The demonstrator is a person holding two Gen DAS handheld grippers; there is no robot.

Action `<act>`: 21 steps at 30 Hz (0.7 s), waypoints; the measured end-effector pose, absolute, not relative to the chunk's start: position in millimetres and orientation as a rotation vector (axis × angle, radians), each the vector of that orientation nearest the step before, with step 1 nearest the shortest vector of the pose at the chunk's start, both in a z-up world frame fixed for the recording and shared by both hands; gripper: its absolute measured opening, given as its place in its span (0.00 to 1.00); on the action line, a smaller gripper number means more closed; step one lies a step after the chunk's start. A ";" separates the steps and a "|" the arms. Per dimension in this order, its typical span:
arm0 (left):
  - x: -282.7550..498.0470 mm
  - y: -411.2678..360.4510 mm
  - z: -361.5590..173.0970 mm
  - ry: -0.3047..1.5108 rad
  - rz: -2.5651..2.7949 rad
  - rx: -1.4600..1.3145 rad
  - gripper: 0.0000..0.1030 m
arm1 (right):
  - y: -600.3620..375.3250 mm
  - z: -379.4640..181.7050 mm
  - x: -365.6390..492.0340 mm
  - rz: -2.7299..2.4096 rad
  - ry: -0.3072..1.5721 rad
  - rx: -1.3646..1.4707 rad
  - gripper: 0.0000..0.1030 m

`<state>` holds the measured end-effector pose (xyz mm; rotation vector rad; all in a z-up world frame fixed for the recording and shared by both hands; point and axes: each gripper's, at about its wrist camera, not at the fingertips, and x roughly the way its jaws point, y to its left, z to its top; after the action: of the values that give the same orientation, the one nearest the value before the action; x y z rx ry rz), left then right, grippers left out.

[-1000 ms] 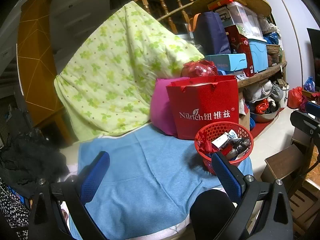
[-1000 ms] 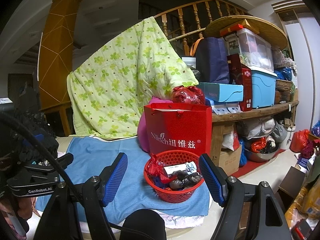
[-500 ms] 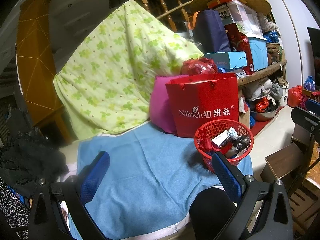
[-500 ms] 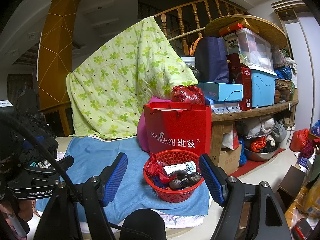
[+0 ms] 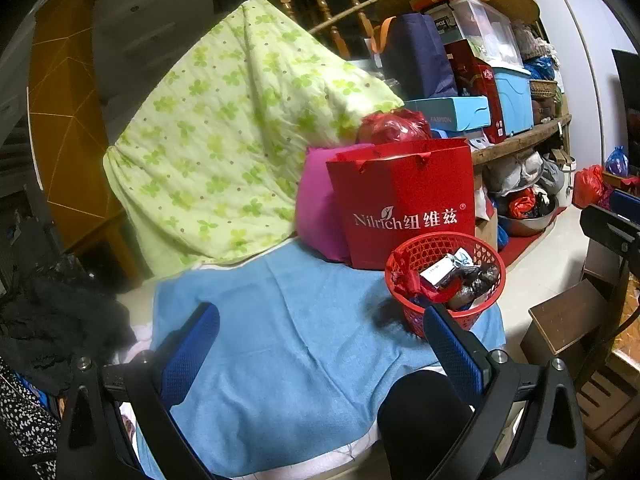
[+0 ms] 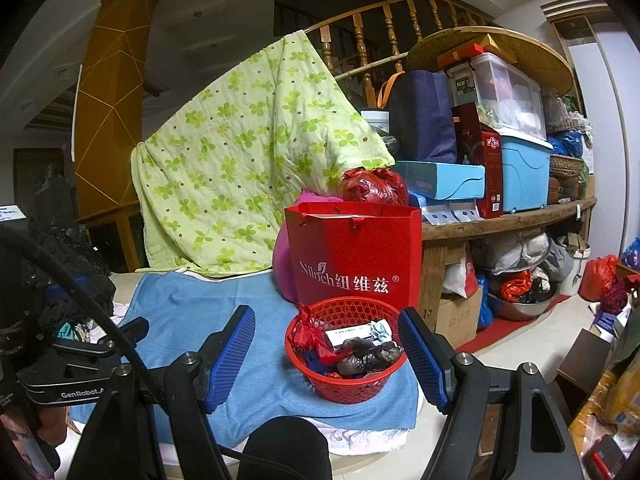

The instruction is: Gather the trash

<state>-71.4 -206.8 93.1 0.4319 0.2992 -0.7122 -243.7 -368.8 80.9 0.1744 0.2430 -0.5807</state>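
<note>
A red plastic basket holds several wrappers and pieces of trash and sits at the right front corner of a blue cloth. My left gripper is open and empty, hovering over the cloth with its right finger just in front of the basket. My right gripper is open and empty, its fingers on either side of the basket as seen, held a little before it.
A red paper bag stands behind the basket, with a pink cushion and a green quilt beyond. Cluttered shelves stand to the right. A wooden stool is at the lower right.
Both grippers have drifted only slightly; the left view shifts a little so the basket sits slightly lower. Nothing was picked up or let go.
</note>
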 end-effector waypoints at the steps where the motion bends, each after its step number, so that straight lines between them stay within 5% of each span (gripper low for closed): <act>1: -71.6 -207.0 92.4 0.300 -0.712 0.434 0.98 | -368.9 81.1 -243.9 -0.581 0.242 0.175 0.75; 21: -74.7 -210.2 85.6 0.302 -0.718 0.447 0.98 | -372.4 79.0 -244.1 -0.583 0.245 0.178 0.75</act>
<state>-74.7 -210.2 85.6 0.4474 0.3021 -0.7178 -244.1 -372.4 79.0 0.1783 0.2446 -0.5826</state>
